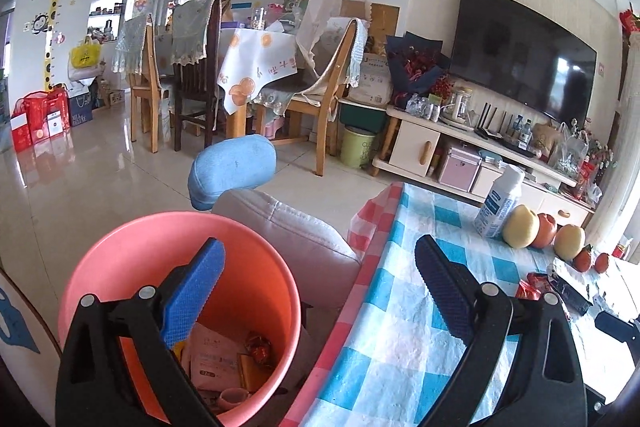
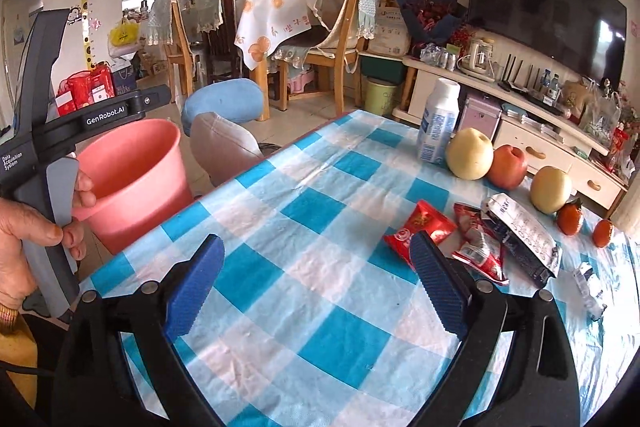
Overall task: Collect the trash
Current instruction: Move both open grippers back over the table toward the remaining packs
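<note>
A pink bin stands on the floor beside the table, with several wrappers in its bottom. My left gripper is open and empty, its left finger above the bin's mouth and its right finger over the checked tablecloth. In the right wrist view the bin is at the left, behind the left gripper's handle. My right gripper is open and empty above the cloth. A red wrapper, a crumpled red wrapper, a black-and-silver packet and a small white wrapper lie to its right.
A white bottle, two pears, an apple and two tangerines stand along the table's far edge. A grey cushioned seat and a blue cushion sit past the bin. Dining chairs and a TV cabinet stand further back.
</note>
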Motion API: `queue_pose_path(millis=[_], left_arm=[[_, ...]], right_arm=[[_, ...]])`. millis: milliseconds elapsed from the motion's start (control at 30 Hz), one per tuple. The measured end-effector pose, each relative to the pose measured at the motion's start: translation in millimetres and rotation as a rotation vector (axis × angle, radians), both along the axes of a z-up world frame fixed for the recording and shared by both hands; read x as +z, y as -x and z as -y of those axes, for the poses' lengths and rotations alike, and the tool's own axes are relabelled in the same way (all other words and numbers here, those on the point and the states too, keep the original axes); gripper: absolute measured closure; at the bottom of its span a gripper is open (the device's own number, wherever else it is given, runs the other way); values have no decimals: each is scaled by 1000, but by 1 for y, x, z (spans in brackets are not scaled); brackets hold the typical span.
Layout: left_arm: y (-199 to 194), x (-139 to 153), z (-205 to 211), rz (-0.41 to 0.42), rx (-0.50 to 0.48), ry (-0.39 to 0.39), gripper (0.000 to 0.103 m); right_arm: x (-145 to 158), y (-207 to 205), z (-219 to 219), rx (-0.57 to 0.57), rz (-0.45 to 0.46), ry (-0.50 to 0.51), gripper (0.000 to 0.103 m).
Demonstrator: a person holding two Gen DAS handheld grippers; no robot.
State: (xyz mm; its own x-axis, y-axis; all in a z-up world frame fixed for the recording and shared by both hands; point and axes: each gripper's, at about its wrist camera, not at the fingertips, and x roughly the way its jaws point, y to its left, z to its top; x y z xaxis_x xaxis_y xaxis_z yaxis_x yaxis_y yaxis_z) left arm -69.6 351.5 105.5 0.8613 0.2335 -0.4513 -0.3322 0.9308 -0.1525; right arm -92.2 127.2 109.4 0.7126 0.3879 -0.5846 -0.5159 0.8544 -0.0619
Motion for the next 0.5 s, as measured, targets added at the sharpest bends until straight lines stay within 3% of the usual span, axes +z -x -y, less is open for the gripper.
queue_pose_path(millis=[200,500], left_arm=[[-9,-3,26,-17,-59,-30,8],[-24,-4,76,-39,-157,-112,8]], right_arm=[[-11,6,22,-35,43,46,9],[-20,3,59,-35,32,-55,4]])
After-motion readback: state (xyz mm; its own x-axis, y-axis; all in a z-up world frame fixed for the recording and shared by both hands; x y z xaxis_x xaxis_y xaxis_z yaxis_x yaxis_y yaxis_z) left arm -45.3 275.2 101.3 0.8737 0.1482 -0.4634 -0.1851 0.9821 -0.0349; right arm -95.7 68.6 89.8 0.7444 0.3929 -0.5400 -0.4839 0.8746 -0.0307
